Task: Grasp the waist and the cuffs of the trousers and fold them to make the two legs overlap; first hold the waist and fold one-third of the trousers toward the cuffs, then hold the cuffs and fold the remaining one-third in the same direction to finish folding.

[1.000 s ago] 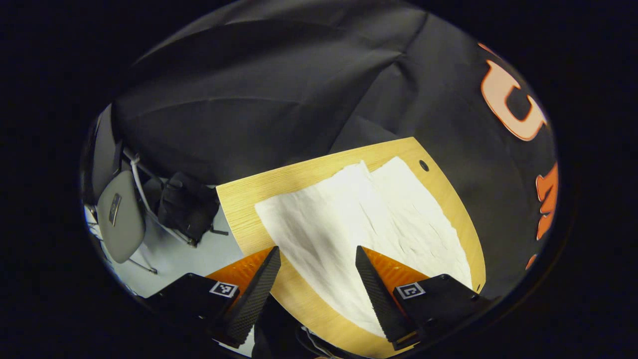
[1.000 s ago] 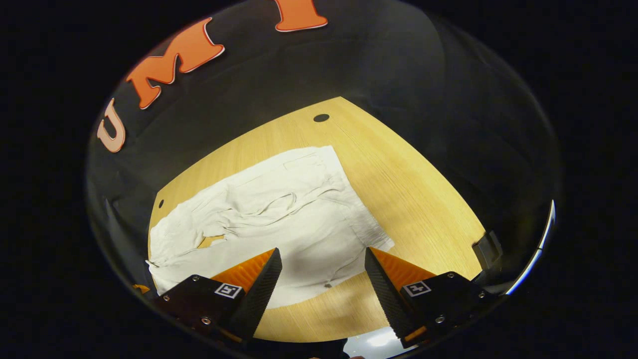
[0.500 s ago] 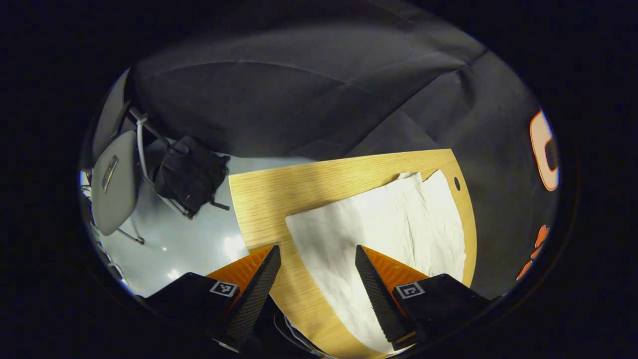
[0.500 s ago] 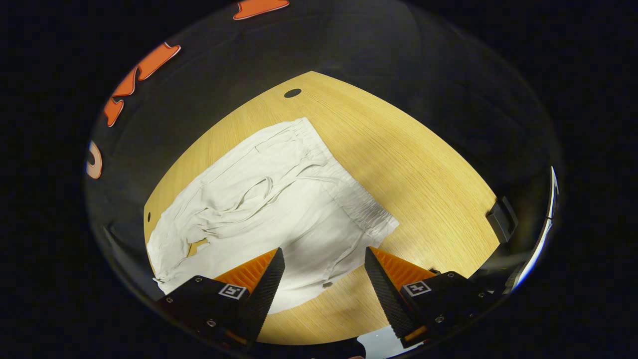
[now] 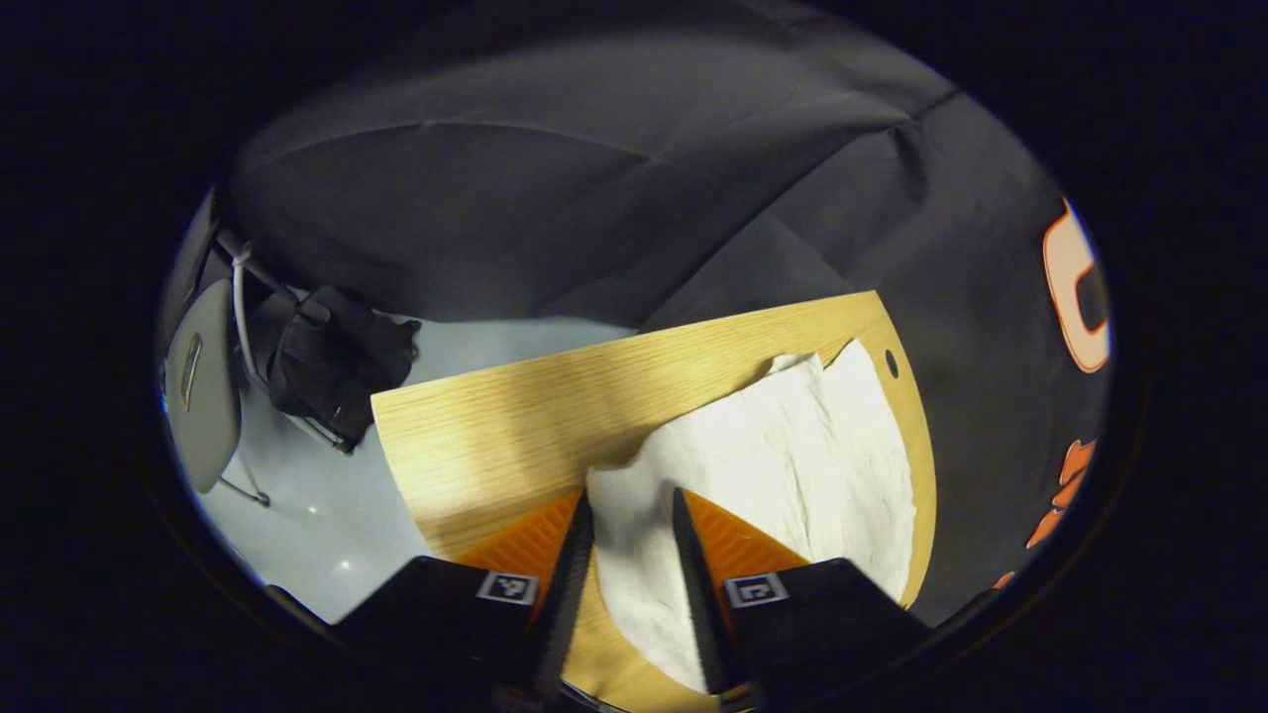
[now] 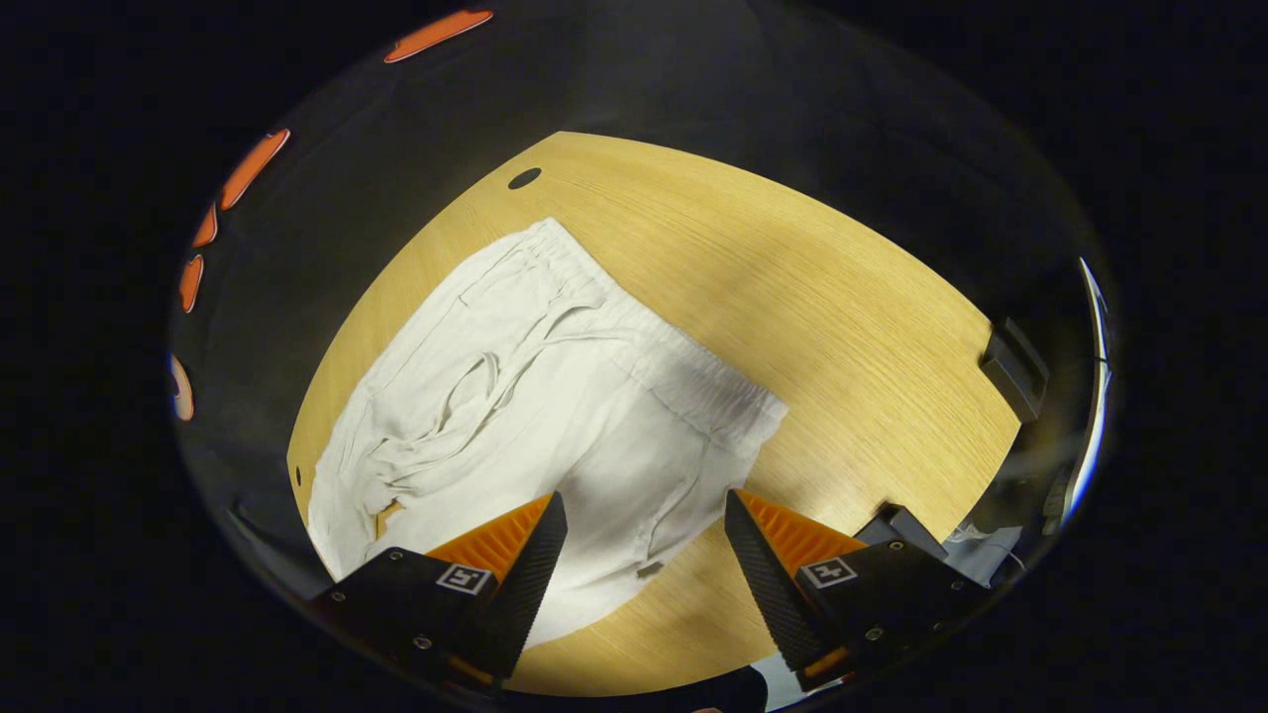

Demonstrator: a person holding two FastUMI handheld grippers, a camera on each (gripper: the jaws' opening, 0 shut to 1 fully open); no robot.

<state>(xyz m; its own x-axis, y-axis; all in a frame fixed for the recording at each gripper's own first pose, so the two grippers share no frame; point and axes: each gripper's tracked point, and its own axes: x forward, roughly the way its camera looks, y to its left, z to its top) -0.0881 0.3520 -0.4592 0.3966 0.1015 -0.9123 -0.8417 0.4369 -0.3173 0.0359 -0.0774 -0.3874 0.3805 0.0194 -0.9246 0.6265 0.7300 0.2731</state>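
Left gripper (image 5: pixel 634 505) fingers narrowed, cuff of white trousers (image 5: pixel 783 456) between, contact unclear; right gripper (image 6: pixel 644 510) fingers wide apart above waist, touching nothing.

White trousers (image 6: pixel 535 396) lying spread on a wooden tabletop (image 6: pixel 792 297), front side up. The elasticated waistband (image 6: pixel 674 371) runs as a gathered strip across the garment's end, its corner resting toward the table's middle; loose drawstrings (image 6: pixel 475 396) trail over the creased upper fabric. The cloth is wrinkled near the far table edge and smoother toward the near edge. In the left gripper view the leg end (image 5: pixel 783 456) lies flat toward the table's far corner (two cuff corners just discernible), while its near cuff corner (image 5: pixel 619 485) is lifted and puckered between the fingers.
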